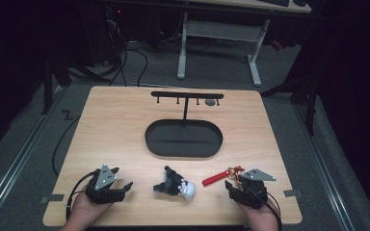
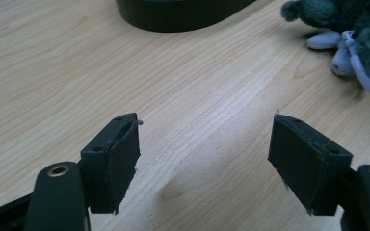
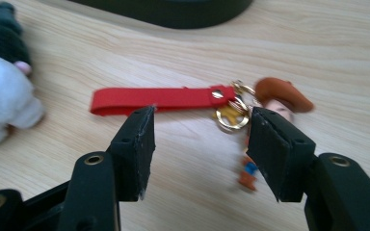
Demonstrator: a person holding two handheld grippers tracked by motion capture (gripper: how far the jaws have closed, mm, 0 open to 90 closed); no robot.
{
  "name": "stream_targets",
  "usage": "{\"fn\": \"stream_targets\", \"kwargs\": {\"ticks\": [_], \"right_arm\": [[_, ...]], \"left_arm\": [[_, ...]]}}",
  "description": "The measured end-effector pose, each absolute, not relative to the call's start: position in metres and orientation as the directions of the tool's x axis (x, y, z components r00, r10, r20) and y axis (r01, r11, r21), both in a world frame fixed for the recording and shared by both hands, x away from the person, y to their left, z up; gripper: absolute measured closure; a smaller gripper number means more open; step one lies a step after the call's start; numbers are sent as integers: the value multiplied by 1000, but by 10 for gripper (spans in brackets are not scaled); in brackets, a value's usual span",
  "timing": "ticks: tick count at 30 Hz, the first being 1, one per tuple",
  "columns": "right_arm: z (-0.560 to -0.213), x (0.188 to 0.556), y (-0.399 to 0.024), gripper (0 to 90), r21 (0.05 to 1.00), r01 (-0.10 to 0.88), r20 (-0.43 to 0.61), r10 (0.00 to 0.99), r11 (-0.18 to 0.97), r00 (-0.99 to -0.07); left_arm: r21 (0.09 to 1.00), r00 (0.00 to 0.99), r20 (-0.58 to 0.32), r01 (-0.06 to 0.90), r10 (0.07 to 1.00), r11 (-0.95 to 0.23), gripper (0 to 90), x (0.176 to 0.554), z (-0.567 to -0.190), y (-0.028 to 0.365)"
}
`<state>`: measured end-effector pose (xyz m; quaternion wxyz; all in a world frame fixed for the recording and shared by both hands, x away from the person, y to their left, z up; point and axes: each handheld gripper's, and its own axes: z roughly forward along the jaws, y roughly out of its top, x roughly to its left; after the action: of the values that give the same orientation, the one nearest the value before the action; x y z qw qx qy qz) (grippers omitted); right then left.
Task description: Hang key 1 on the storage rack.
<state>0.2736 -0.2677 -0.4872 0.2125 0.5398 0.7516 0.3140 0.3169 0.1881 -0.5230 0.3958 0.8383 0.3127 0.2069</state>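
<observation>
Dim high view, dark surroundings, bright gripper views, soft shadows, slight blur

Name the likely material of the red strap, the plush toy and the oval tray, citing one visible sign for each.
Red strap: smooth faux leather or coated fabric, flat and riveted. Plush toy: fuzzy fabric, soft pile. Oval tray: probably matte black painted metal or plastic, with an even, dull rim.

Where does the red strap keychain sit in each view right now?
High view: red strap keychain lies on the table just ahead of the right tongs.
Left gripper view: not in it.
Right gripper view: centre, just beyond the open jaws.
Shared landmark: the black oval tray.
</observation>
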Motion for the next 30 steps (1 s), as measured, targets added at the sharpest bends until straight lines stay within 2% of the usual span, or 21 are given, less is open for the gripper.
{"fn": "stream_targets", "kwargs": {"ticks": [3, 4, 6, 14, 17, 21, 24, 30], "right_arm": [[-484, 275, -271, 415, 678, 700, 10, 949, 226, -316], [-481, 275, -273, 403, 662, 705, -34, 950, 255, -311], [-477, 276, -276, 376, 640, 718, -48, 947, 274, -318], [-469, 287, -279, 326, 546, 783, -25, 940, 298, -340], [-463, 298, -280, 322, 463, 822, -57, 937, 332, -346], [-463, 305, -278, 324, 390, 859, -49, 939, 333, -342], [-465, 313, -273, 335, 320, 868, -76, 924, 379, -376], [-469, 326, -272, 302, 279, 885, -52, 927, 371, -372]], "left_arm": [[794, 726, 92, 360, 682, -490, 273, 317, -523, 187], [796, 727, 91, 357, 680, -489, 274, 316, -523, 185], [801, 729, 94, 349, 678, -486, 276, 316, -522, 183], [804, 732, 91, 347, 676, -483, 284, 319, -521, 181], [803, 741, 91, 341, 666, -489, 289, 320, -522, 179], [801, 754, 100, 326, 649, -502, 289, 321, -520, 175], [806, 758, 114, 307, 642, -506, 293, 321, -518, 170], [802, 769, 141, 281, 624, -528, 295, 320, -518, 163]]}}
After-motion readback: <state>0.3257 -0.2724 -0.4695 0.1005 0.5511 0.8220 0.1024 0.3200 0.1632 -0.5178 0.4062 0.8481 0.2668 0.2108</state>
